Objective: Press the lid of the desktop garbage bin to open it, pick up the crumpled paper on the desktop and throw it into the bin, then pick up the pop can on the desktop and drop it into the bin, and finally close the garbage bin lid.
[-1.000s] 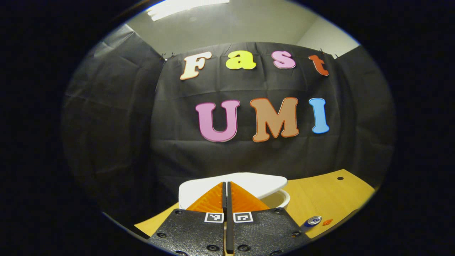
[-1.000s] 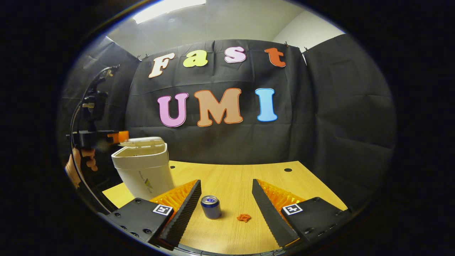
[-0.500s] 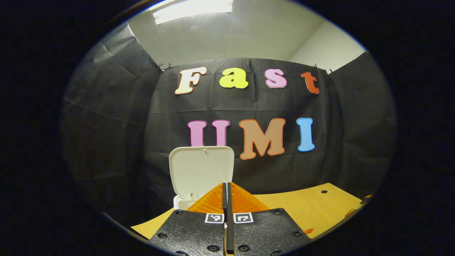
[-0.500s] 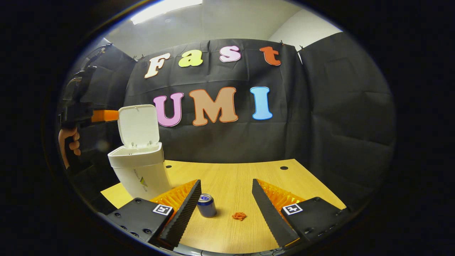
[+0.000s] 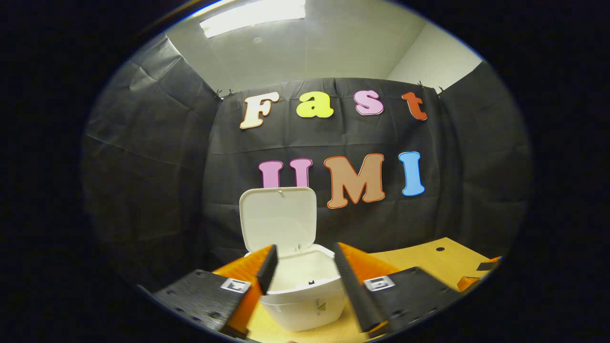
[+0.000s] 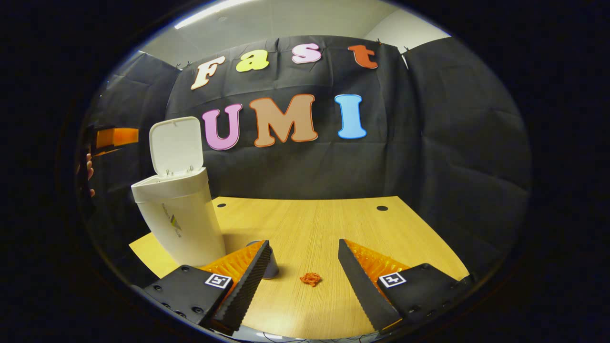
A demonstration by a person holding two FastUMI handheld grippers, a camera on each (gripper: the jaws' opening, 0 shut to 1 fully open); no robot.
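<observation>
Orange crumpled paper [image 6: 310,278] lies on the wooden desktop [image 6: 324,224] at about 12 o'clock from the right gripper [image 6: 304,274], between its two spread fingers and a little ahead of their tips, with nothing held. That makes the right gripper the nearer one for the pickup, in my judgement, and the move looks like a short push forward and down before closing. The wad is roughly round, so no long axis matters. The pop can [image 6: 270,267] stands at about 10 o'clock from the paper, half hidden behind the left-hand finger (a likely thing to bump). The white garbage bin [image 6: 178,221] stands further off at 10 o'clock, its lid [image 6: 175,145] upright and open. The left gripper [image 5: 302,274] hangs above the bin's open mouth, fingers apart and empty.
</observation>
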